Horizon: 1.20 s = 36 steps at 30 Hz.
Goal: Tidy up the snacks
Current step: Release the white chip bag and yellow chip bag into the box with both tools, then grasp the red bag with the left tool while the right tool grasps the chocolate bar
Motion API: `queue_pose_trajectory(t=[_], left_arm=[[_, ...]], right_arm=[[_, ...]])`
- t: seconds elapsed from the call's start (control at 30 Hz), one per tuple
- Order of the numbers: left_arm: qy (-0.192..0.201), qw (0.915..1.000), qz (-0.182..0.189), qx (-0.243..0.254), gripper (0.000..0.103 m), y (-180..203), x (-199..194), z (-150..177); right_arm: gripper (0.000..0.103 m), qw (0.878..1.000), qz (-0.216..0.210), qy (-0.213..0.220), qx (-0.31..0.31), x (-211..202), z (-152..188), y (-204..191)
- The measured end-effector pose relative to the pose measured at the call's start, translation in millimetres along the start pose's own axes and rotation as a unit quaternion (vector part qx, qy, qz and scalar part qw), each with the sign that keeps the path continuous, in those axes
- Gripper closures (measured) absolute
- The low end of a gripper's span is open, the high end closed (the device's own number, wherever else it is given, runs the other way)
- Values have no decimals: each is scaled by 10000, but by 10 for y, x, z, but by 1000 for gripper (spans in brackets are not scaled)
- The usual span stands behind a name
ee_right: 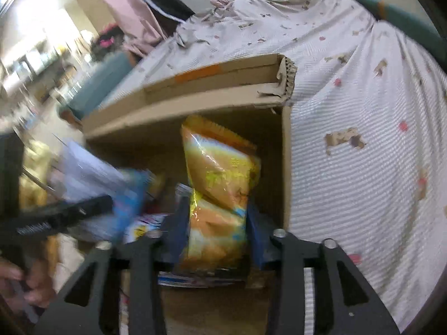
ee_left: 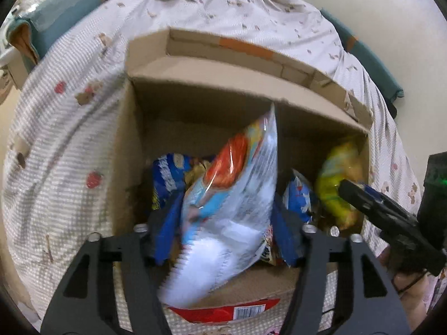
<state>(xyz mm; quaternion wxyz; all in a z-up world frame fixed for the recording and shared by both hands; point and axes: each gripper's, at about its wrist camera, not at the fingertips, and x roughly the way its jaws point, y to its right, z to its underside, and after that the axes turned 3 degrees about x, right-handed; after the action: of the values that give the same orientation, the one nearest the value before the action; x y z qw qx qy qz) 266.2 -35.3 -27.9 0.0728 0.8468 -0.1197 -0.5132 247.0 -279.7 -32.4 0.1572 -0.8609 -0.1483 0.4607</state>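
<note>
Two snack bags drop into the cardboard box (ee_left: 195, 83) on the bed (ee_left: 69, 139). My left gripper (ee_left: 223, 231) has jaws spread clear of the white-and-blue bag (ee_left: 229, 209); my right gripper (ee_right: 213, 234) has jaws parted beside the yellow bag (ee_right: 218, 195) at the box's right wall. Both point steeply down; I should lift straight out.

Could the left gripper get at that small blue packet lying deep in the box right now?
Probably not directly. The big white bag stands between the left gripper fingers and fills the gap, with the blue packet beyond it in the cardboard box.
</note>
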Motion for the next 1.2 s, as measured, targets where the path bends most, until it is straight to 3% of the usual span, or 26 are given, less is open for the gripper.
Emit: queue_pose_trajectory(t=[0.03,0.07,0.23,0.33,0.67,0.93,1.1,1.2], left_arm=[[123,9999,-56,11,33,3,-56,-16],[261,9996,-101,28,28,4,-120,-34],[949,9942,-500,-83,26,-80,-456,-88],[1192,9921,-301,-233,26,-175,-613,-118],[851,9950,-372,-365,26,-276,-520,-61],[795,9955,-507,-40,26,-129,-574,132],[819,9951,-555,-88,26,-138,-711,339],[625,9965,-507,-202,26,-180,-698,570]], right_arm=[[24,9995,-289,106,122,-52,-16,16],[21,9985,-475,215,168,-109,-26,9],[21,9973,-225,686,-95,-332,-20,-43],[21,9965,-283,756,199,-402,-30,70],[21,9956,-395,703,472,-468,-27,190],[21,9964,-368,643,407,-598,95,153],[21,9968,-335,596,417,-700,224,116],[21,9968,-371,512,492,-755,326,102]])
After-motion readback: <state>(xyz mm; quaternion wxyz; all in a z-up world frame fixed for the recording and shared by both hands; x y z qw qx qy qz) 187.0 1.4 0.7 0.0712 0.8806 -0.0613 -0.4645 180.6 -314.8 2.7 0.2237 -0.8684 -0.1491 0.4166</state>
